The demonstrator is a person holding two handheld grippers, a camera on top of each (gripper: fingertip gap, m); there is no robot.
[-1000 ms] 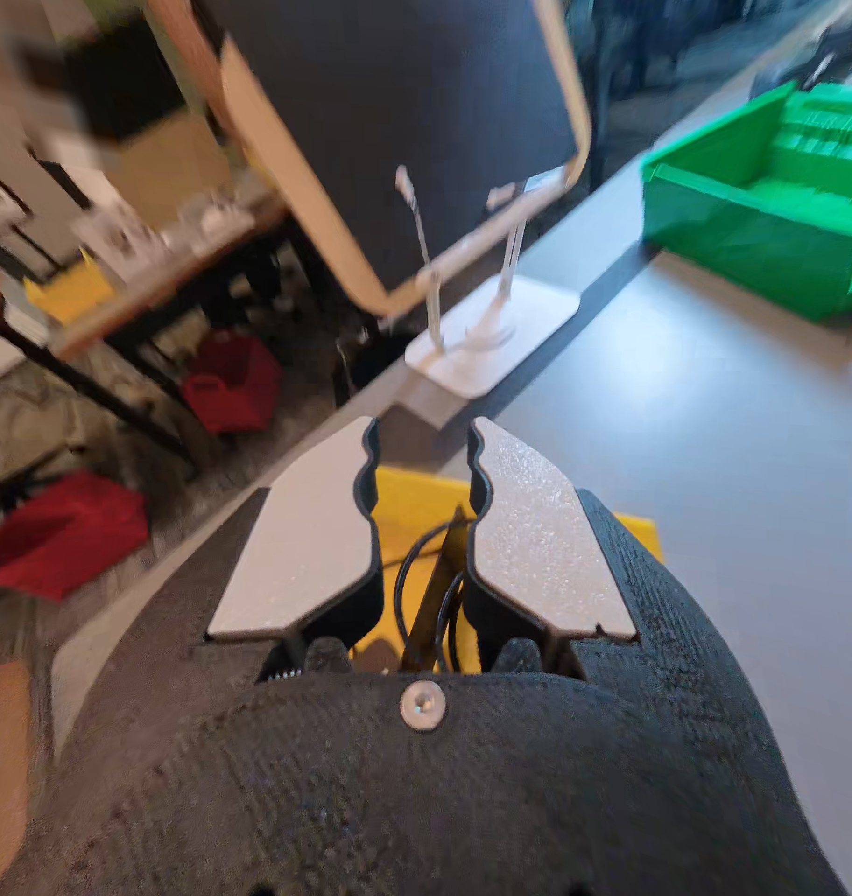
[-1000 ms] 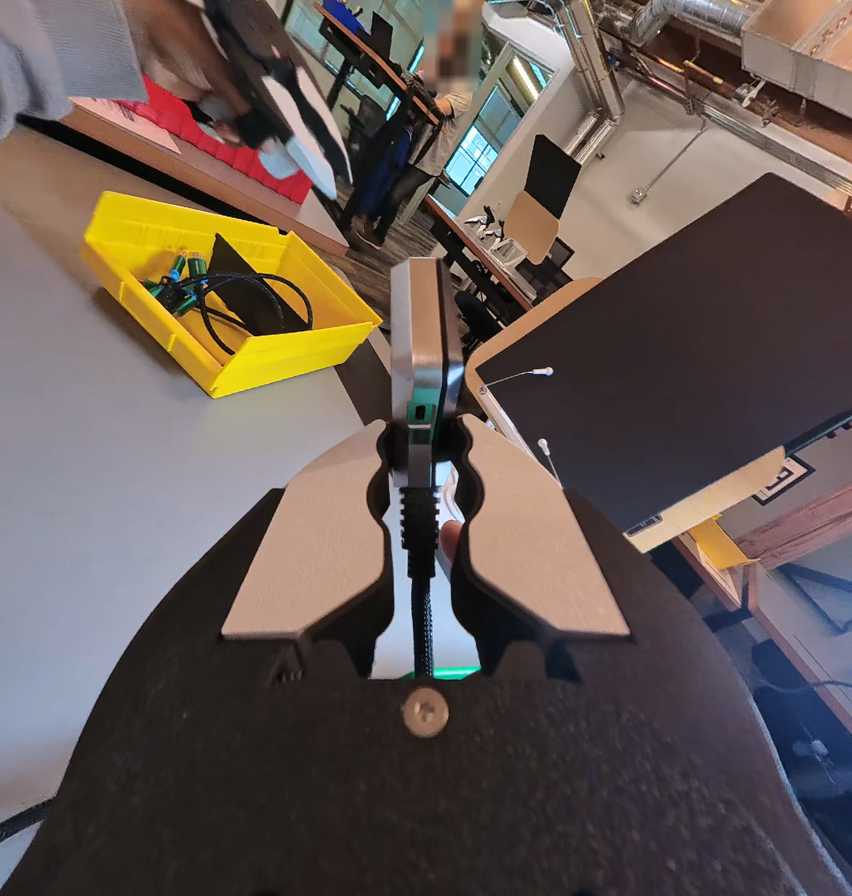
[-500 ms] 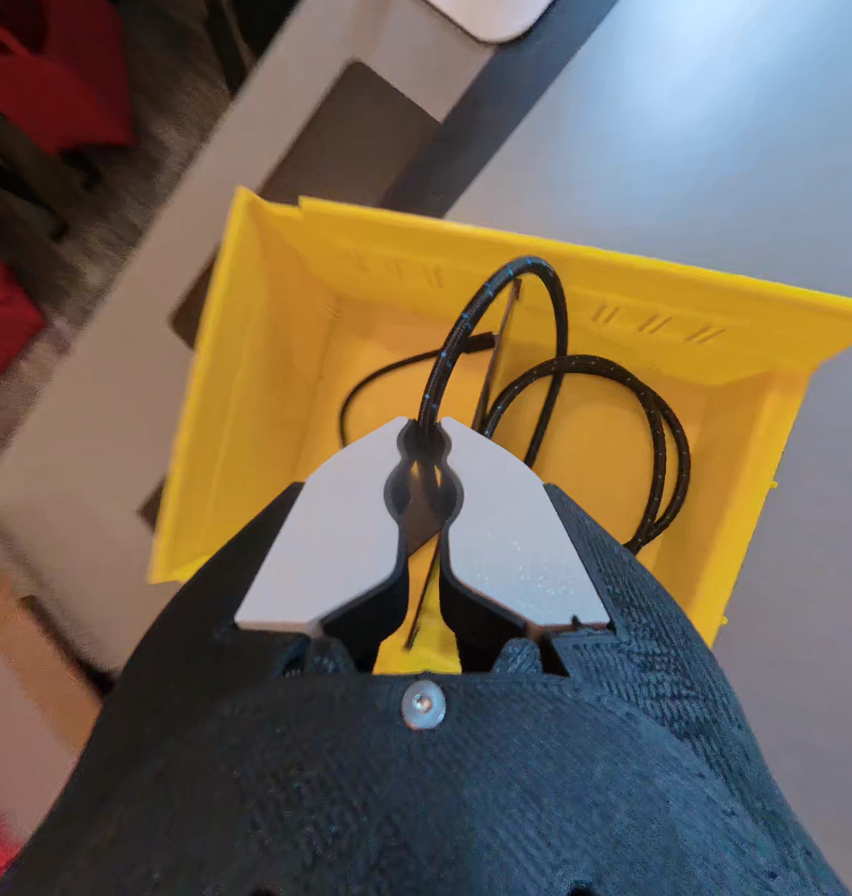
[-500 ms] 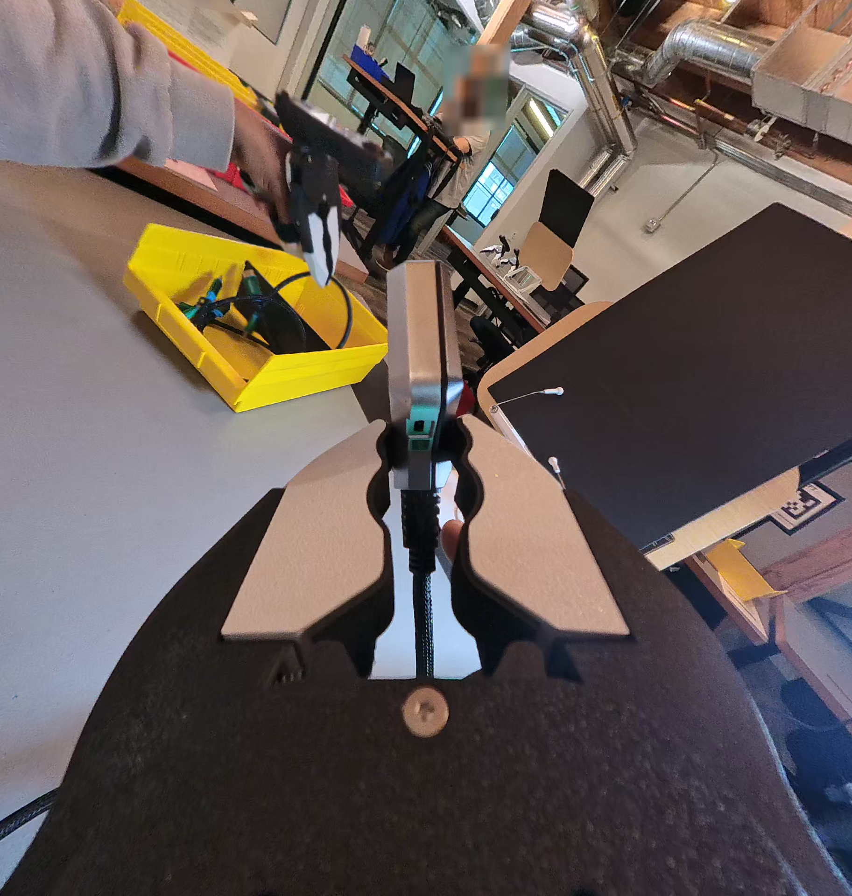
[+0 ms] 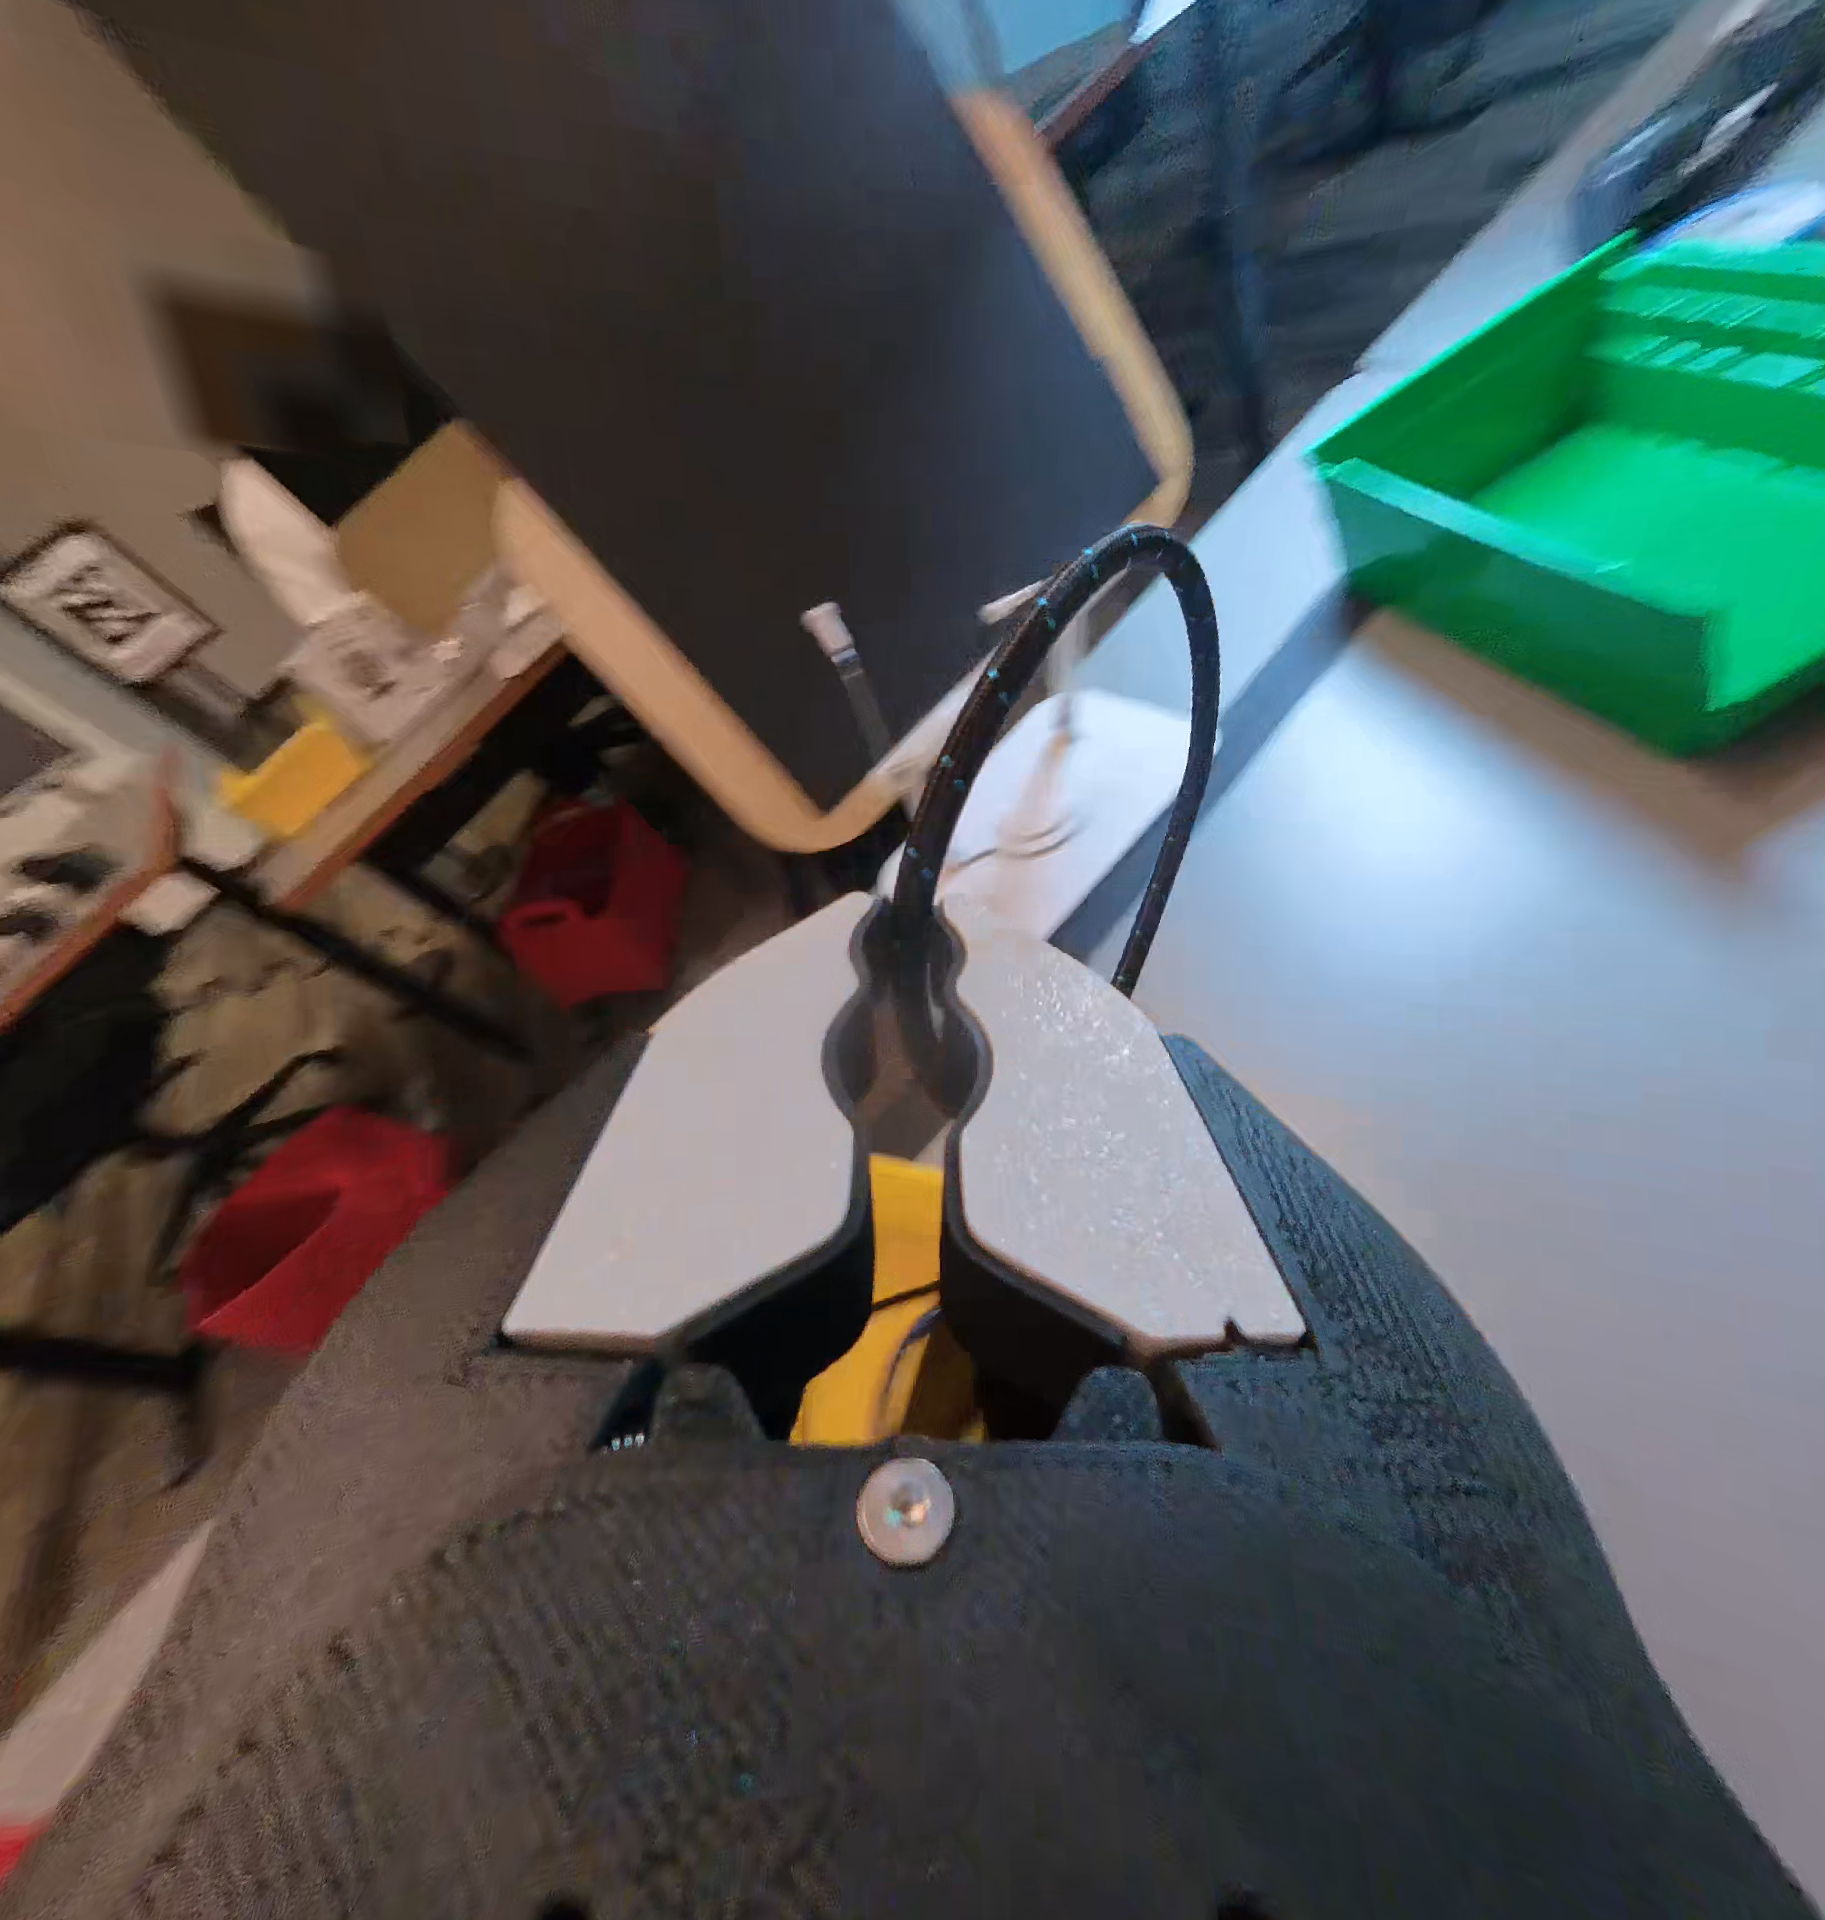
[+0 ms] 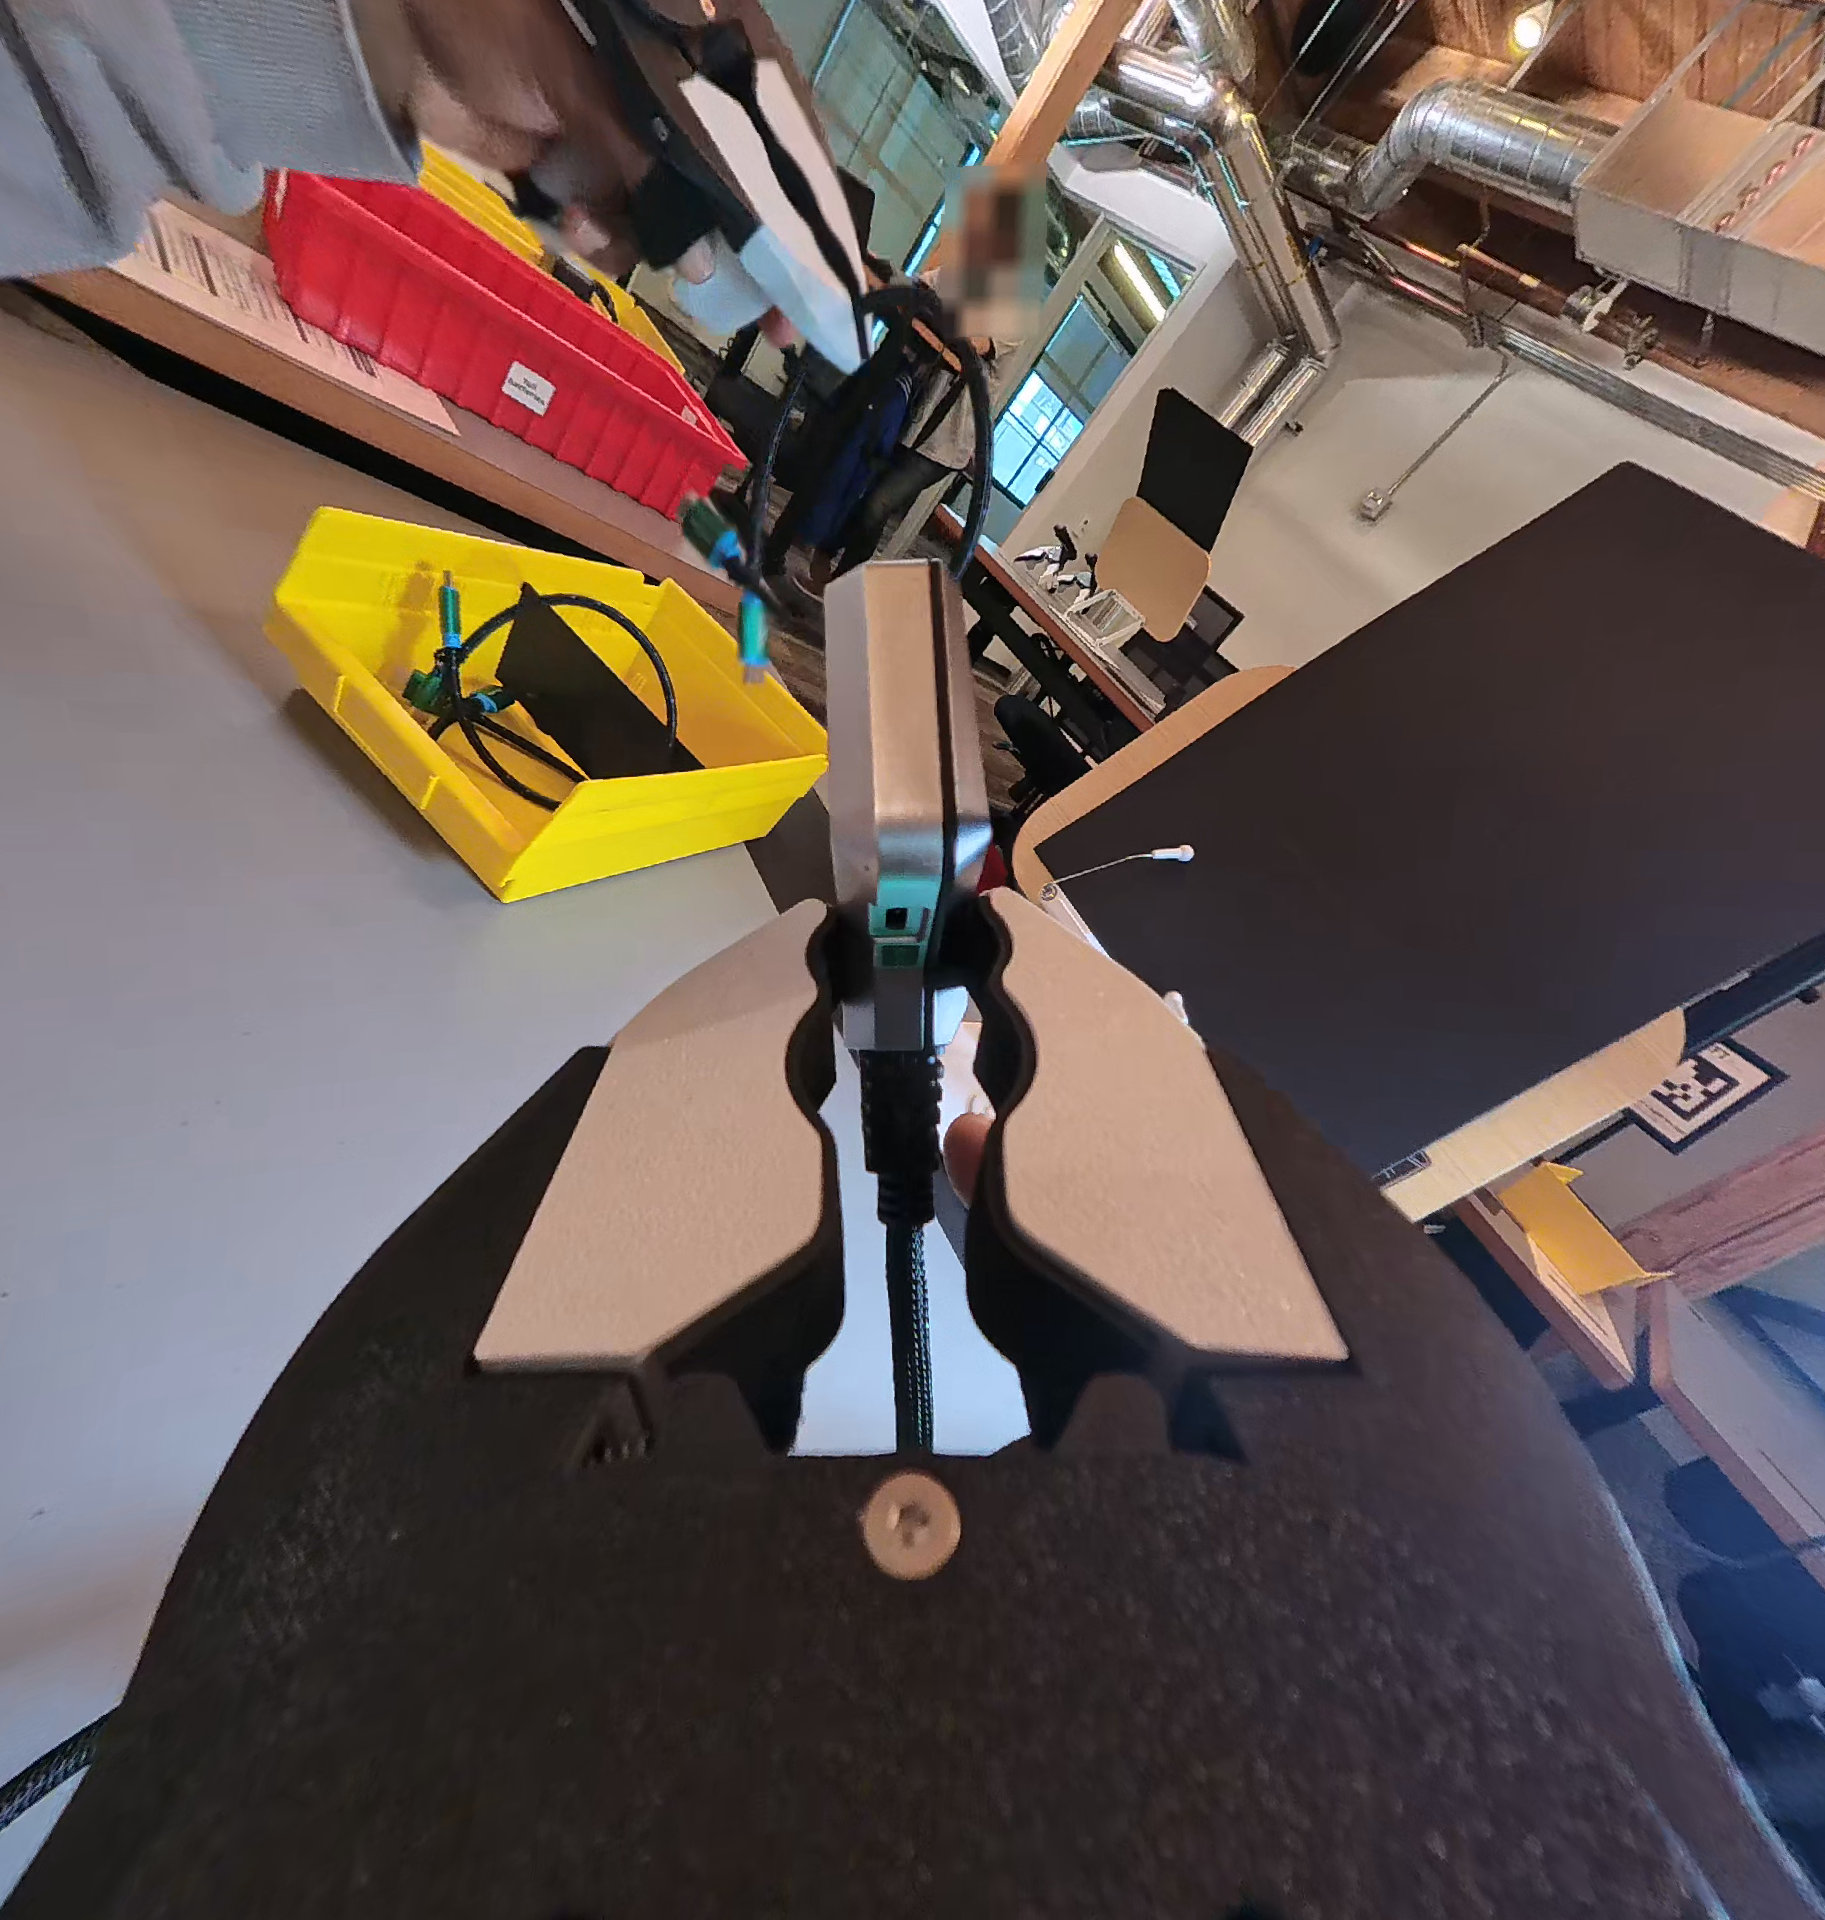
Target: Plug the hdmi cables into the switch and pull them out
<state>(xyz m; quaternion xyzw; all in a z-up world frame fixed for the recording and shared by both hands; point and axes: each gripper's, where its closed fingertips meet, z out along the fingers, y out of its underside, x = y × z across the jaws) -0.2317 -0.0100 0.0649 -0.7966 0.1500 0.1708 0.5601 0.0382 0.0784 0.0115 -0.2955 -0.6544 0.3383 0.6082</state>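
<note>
Left gripper (image 5: 913,940), at frame centre, pinches a looped HDMI cable (image 5: 1074,665) mid-length while the right gripper (image 6: 903,935) clamps the switch (image 6: 892,727) upright; the dangling plug (image 6: 752,639), swinging free, could miss its port.

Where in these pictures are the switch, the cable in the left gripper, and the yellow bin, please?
switch (image 6: 892,727): right wrist view, on its long silver side.
cable (image 5: 965,748): left wrist view, on the braided loop above the fingertips.
yellow bin (image 6: 669,826): right wrist view, on its near outer wall.
</note>
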